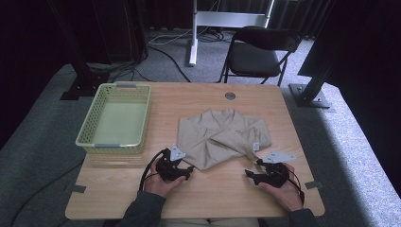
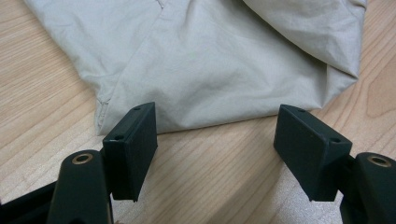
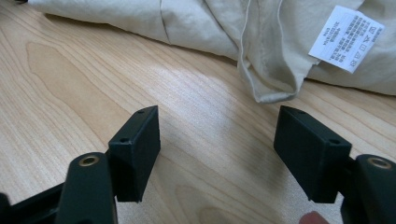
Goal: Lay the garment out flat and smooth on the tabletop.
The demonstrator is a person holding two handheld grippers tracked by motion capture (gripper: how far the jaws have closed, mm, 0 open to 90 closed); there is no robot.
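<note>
A beige garment (image 1: 222, 135) lies crumpled and partly folded in the middle of the wooden table (image 1: 198, 198). My left gripper (image 1: 190, 169) rests on the table at the cloth's near left corner, jaws open; the beige garment (image 2: 210, 65) hem lies just beyond its tips. My right gripper (image 1: 249, 174) sits open near the garment's near right corner. The beige garment (image 3: 261, 51) shows a loose cuff and a white care label (image 3: 346, 38) just ahead of the right gripper (image 3: 217, 126). Nothing sits between the jaws of the left gripper (image 2: 217, 128).
A pale green perforated basket (image 1: 97, 137) stands empty at the table's left side. A black folding chair (image 1: 257, 54) is behind the far edge. Dark frame posts (image 1: 312, 85) stand at both far corners. A round grommet (image 1: 230, 96) marks the far table edge.
</note>
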